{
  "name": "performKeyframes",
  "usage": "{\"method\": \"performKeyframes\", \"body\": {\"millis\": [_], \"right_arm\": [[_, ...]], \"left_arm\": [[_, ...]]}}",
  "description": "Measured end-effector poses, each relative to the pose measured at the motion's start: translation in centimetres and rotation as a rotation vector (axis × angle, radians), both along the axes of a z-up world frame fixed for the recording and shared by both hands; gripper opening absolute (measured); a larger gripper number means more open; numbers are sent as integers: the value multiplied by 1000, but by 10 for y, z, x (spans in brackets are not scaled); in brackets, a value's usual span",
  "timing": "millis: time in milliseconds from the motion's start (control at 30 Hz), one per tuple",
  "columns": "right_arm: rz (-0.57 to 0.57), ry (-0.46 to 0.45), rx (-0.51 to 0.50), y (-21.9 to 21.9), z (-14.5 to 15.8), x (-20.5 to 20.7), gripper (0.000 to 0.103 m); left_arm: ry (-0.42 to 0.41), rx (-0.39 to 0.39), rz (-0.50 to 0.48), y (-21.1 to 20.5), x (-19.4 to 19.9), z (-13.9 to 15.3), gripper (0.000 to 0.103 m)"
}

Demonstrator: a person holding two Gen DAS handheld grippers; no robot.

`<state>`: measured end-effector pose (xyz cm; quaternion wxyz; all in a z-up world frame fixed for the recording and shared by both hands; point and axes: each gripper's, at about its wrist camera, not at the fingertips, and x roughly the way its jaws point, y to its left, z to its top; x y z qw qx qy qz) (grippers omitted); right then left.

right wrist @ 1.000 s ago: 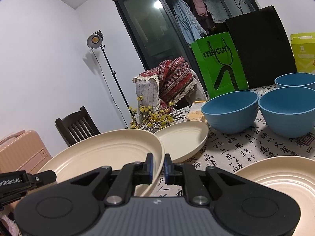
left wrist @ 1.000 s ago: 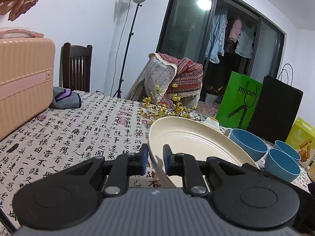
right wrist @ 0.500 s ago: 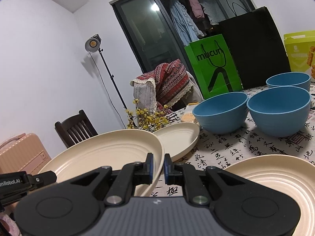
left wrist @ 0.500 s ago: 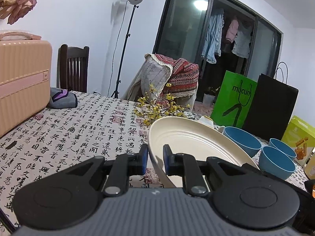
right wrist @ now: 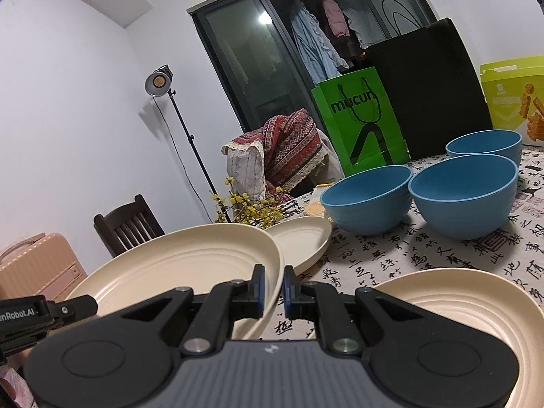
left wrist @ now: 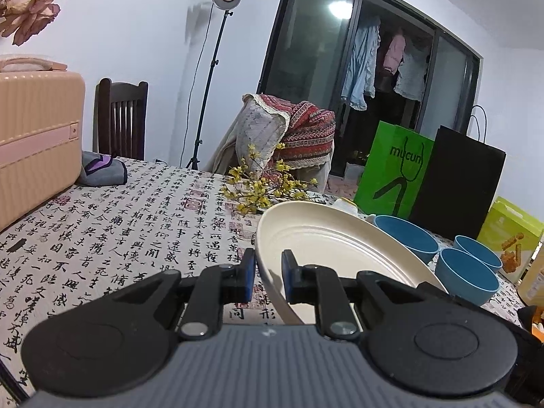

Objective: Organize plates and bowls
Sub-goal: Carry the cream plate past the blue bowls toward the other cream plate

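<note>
Both claws pinch one large cream ridged plate: the left claw (left wrist: pixel 268 273) clamps its left rim, the right claw (right wrist: pixel 271 285) its right rim, so the cream plate (right wrist: pixel 176 265) hangs between them above the bench (left wrist: pixel 136 210), tilted. Over the last second the grip has not altered, while the room has slid sideways in both views, so the plate is being carried level across the bench, probably toward a stack. A second large cream plate (right wrist: pixel 459 302) lies on the calligraphy-print cloth just right of the right claw, a likely landing place. A smaller cream plate (right wrist: pixel 299 241) sits beyond. Three blue round bowls (right wrist: pixel 367 197) stand near the green paper bag (right wrist: pixel 357 119). Yellow flower sprigs (left wrist: pixel 261 187) lie close ahead and could snag the rim.
</note>
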<state>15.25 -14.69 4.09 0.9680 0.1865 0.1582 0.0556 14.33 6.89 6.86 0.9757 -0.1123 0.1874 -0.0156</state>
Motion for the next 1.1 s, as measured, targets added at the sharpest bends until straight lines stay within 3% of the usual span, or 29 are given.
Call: {"method": "performKeyframes", "body": {"millis": [1100], "right_arm": [[-30,-7,12,-28,-4,-25,10]], "left_arm": [[7,-11,-31,-29,-17,-6,16]]}}
